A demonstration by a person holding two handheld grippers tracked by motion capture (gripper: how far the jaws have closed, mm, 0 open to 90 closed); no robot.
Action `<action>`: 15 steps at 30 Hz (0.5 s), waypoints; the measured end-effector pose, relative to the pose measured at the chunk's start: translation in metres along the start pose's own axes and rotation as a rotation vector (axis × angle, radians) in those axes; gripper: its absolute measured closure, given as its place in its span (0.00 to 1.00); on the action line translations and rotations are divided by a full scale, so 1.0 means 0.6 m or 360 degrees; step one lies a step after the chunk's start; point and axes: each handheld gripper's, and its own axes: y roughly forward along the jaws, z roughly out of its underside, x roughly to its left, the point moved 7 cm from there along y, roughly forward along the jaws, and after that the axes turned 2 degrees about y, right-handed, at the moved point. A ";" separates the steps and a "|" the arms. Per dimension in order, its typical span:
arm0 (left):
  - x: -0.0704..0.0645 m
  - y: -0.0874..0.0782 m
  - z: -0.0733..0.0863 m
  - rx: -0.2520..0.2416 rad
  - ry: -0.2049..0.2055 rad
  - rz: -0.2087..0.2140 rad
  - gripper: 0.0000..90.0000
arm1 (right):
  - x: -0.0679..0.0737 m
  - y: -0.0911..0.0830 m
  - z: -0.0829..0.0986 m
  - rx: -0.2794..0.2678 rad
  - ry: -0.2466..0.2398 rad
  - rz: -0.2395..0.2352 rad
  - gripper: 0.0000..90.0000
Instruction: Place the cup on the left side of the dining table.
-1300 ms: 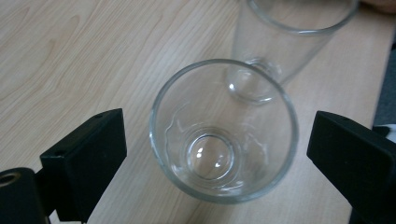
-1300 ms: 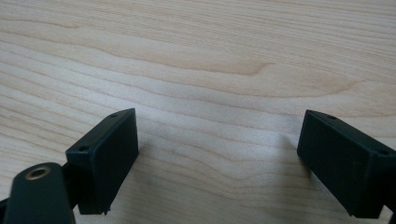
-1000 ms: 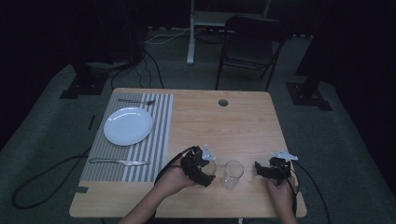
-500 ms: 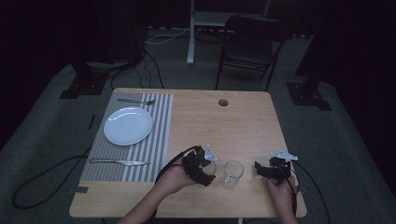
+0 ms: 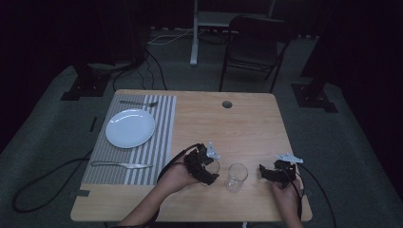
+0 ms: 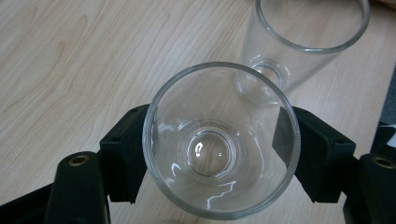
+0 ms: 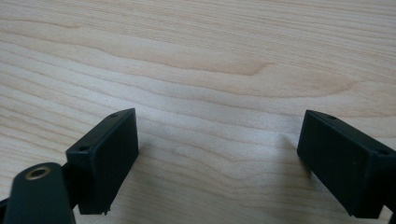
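From the high view, a wooden table point(image 5: 247, 123) is seen with a striped placemat point(image 5: 161, 137) at its nine o'clock side, on which a white plate point(image 5: 130, 128) is laid, a fork point(image 5: 139, 102) at the plate's twelve o'clock and a knife point(image 5: 121, 165) at its six. Down near the table's six o'clock edge, the left gripper point(image 5: 205, 167) is held around a clear glass point(image 5: 212, 167), and a second glass point(image 5: 236, 177) is stood just beside it at its three o'clock. Further toward three o'clock, well apart from both glasses, the right gripper point(image 5: 270, 173) is rested low over bare wood. A place setting is judged to be under way: plate and cutlery are set, while both glasses are not yet at the placemat.

In the left gripper view, the held glass point(image 6: 220, 140) is looked into from above, its thick base clearly seen through the rim. The black jaws are pressed against its walls at nine and three o'clock, so it is clamped. The second glass point(image 6: 303, 42) is stood upright at one o'clock, very close; whether the two touch cannot be told. Whether the held glass is lifted off the wood cannot be told either.

In the right gripper view, the right gripper point(image 7: 215, 158) is shown with its jaws spread wide apart, nothing between them but wood grain. The carrying of each glass across to the setting is judged to be what is left.
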 end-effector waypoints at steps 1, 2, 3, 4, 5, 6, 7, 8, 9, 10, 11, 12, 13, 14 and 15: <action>0.001 -0.001 -0.001 -0.0003 0.0002 -0.0002 0.33 | 0.000 0.000 0.000 0.0000 0.0000 0.0000 0.13; 0.004 -0.003 -0.002 -0.0016 -0.0010 -0.0015 0.33 | 0.000 0.000 0.000 0.0000 0.0002 0.0000 0.13; 0.006 -0.005 -0.004 -0.0018 -0.0013 -0.0020 0.33 | 0.000 0.000 0.000 0.0000 0.0002 0.0000 0.13; 0.008 -0.006 -0.004 -0.0010 -0.0009 -0.0022 0.33 | 0.000 0.000 0.000 0.0001 0.0003 0.0000 0.13; 0.011 -0.007 -0.006 -0.0016 -0.0026 -0.0026 0.33 | 0.000 0.000 0.000 0.0001 0.0004 0.0000 0.13; 0.013 -0.007 -0.007 -0.0009 -0.0014 -0.0028 0.33 | 0.000 0.000 0.000 0.0000 0.0001 0.0000 0.13; 0.016 -0.009 -0.008 -0.0014 -0.0025 -0.0034 0.33 | 0.000 0.000 0.000 0.0000 0.0001 0.0000 0.13; 0.019 -0.010 -0.010 -0.0014 -0.0022 -0.0035 0.33 | 0.000 0.000 0.000 0.0000 0.0001 0.0000 0.13; 0.023 -0.012 -0.011 -0.0023 -0.0031 -0.0040 0.33 | 0.000 0.000 0.000 0.0000 0.0001 -0.0001 0.13; 0.027 -0.014 -0.012 -0.0021 -0.0041 -0.0041 0.33 | 0.000 0.000 0.000 0.0001 0.0002 0.0000 0.13; 0.031 -0.015 -0.014 -0.0034 -0.0062 -0.0034 0.33 | 0.000 0.000 0.000 0.0001 0.0002 0.0000 0.13; 0.038 -0.016 -0.017 -0.0056 -0.0101 -0.0023 0.33 | 0.000 0.000 0.000 0.0001 0.0001 0.0000 0.13; 0.041 -0.016 -0.018 -0.0058 -0.0106 -0.0019 0.33 | 0.000 0.000 0.000 0.0001 0.0000 0.0000 0.14; 0.045 -0.017 -0.020 -0.0061 -0.0108 -0.0028 0.33 | 0.000 0.000 0.000 0.0000 0.0001 0.0000 0.14; 0.049 -0.017 -0.022 -0.0066 -0.0116 -0.0042 0.33 | 0.000 -0.001 0.000 0.0001 0.0001 0.0003 0.14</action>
